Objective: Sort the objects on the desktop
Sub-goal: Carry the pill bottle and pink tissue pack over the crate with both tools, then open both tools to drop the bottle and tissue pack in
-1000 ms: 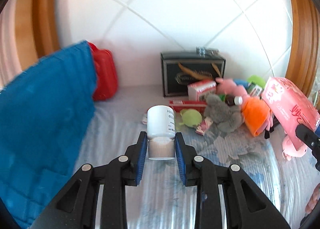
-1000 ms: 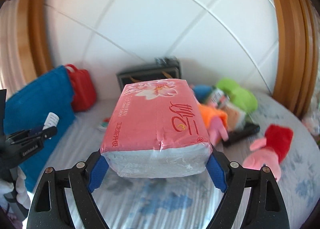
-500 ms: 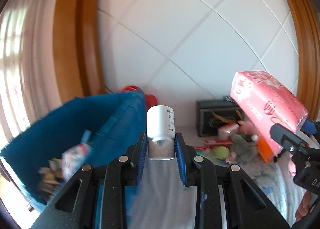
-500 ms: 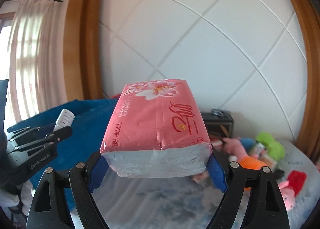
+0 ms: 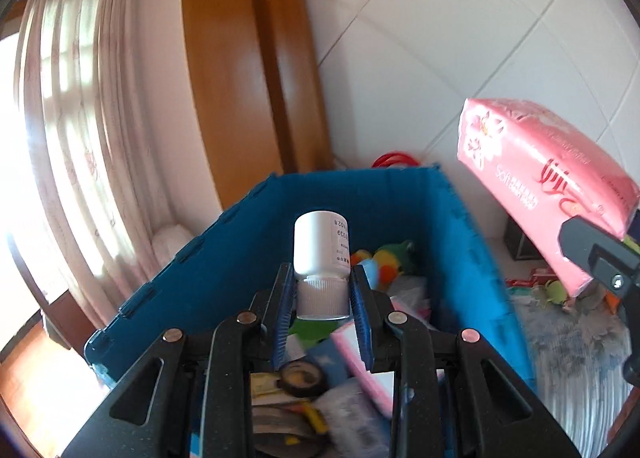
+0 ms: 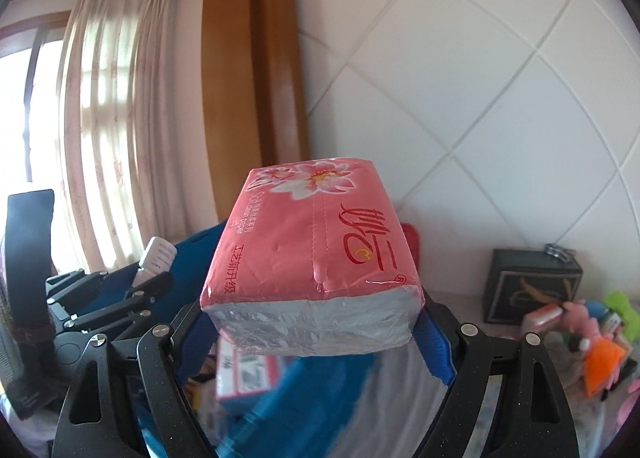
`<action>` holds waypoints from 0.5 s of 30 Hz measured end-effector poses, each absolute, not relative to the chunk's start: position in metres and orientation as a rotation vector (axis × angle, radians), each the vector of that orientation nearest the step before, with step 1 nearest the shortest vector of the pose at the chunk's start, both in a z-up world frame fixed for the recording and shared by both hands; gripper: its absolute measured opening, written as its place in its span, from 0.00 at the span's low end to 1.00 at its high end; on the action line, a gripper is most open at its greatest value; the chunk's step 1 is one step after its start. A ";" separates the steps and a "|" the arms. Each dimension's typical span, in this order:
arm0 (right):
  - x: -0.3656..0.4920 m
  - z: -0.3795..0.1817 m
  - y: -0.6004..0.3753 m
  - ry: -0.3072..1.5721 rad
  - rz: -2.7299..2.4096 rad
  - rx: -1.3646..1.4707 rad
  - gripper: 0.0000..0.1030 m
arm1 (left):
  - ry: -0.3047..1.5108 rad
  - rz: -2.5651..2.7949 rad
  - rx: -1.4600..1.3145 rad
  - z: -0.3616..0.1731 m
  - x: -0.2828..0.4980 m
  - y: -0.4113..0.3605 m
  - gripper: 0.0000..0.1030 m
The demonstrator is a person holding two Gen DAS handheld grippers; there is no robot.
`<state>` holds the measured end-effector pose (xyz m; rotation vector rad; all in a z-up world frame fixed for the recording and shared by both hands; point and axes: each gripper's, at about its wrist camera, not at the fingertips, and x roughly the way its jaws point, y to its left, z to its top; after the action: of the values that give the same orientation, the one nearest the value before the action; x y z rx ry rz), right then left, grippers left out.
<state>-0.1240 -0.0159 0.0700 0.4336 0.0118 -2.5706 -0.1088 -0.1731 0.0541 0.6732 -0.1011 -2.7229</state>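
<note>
A small white bottle (image 5: pixel 322 246) is hanging cap-down in the left gripper (image 5: pixel 322 300), jaws pinching its ribbed cap, above the open blue bin (image 5: pixel 460 258) (already holding oddments). It is probably light, rigid and slippery. The right gripper (image 6: pixel 316 342) is clamping a soft pink tissue pack (image 6: pixel 316 258) by its ends, wide apart, beside the bin.

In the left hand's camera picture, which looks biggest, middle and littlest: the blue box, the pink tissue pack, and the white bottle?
As they look in the left wrist view:
1. Blue box, biggest by far.
2. Pink tissue pack.
3. White bottle, littlest, even though it is nearest the camera, pinched in the left gripper.
</note>
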 end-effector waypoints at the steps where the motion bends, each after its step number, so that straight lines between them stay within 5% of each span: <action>1: -0.127 0.070 -0.033 0.028 -2.562 0.462 0.84 | -0.100 -2.700 0.704 0.051 -0.114 -0.187 0.27; 15: -0.146 0.052 -0.144 0.227 -2.551 0.634 0.84 | 0.022 -2.651 0.866 0.014 -0.133 -0.257 0.27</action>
<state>-0.1461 -0.1438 0.0518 0.6340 0.2267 -2.5514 -0.1326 -0.2566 0.0135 0.8664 0.0222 -2.6514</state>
